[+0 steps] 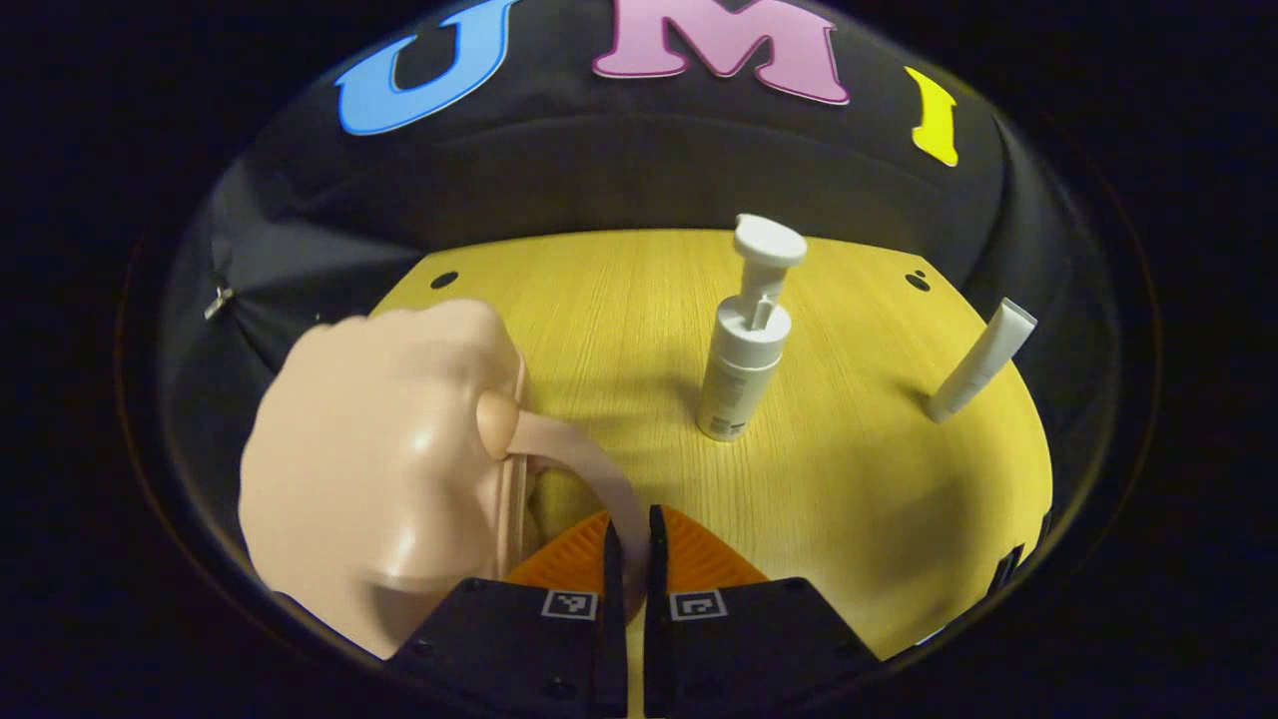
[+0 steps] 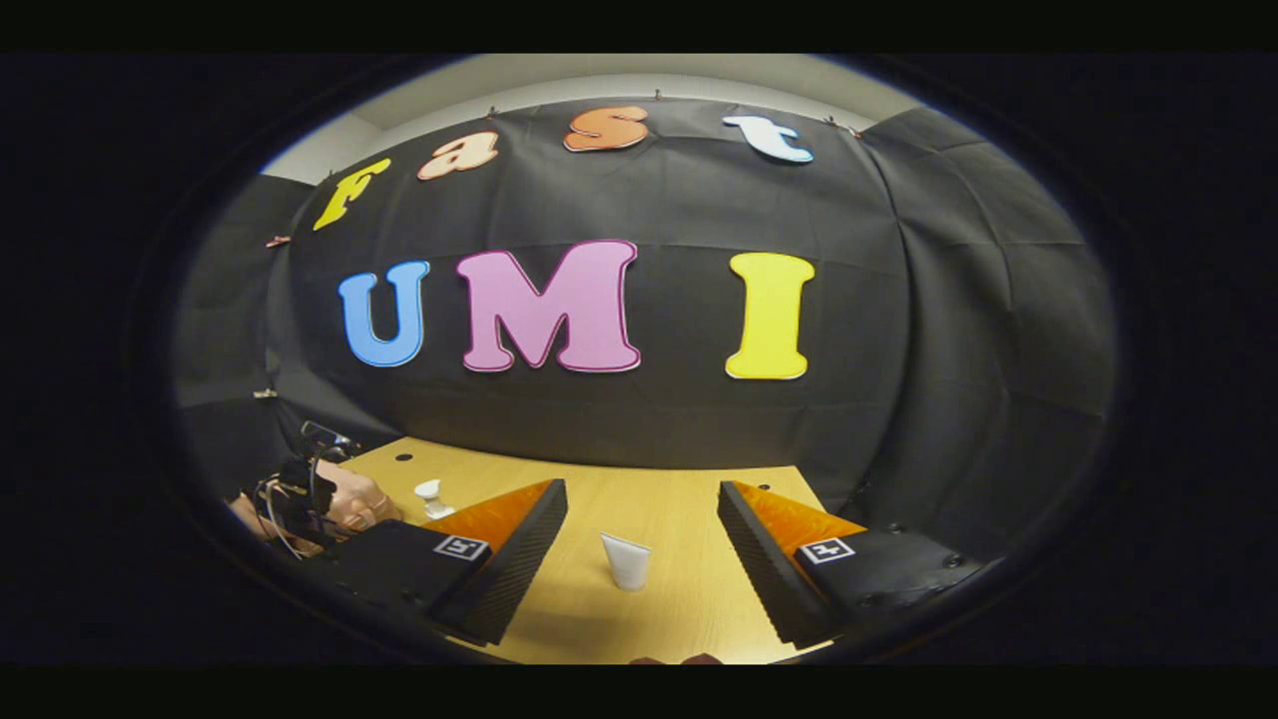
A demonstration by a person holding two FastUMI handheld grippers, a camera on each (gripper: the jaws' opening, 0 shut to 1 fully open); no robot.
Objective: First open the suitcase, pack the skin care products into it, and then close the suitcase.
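While the left gripper [image 1: 629, 539] clamps the suitcase [image 1: 379, 469] handle, the pump bottle [image 1: 747, 345] stands beyond.

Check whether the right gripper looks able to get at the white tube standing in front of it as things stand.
Probably yes. The right gripper is open, and the white tube stands upright on the table in line with the gap between its fingers, with bare wood around it and nothing between.
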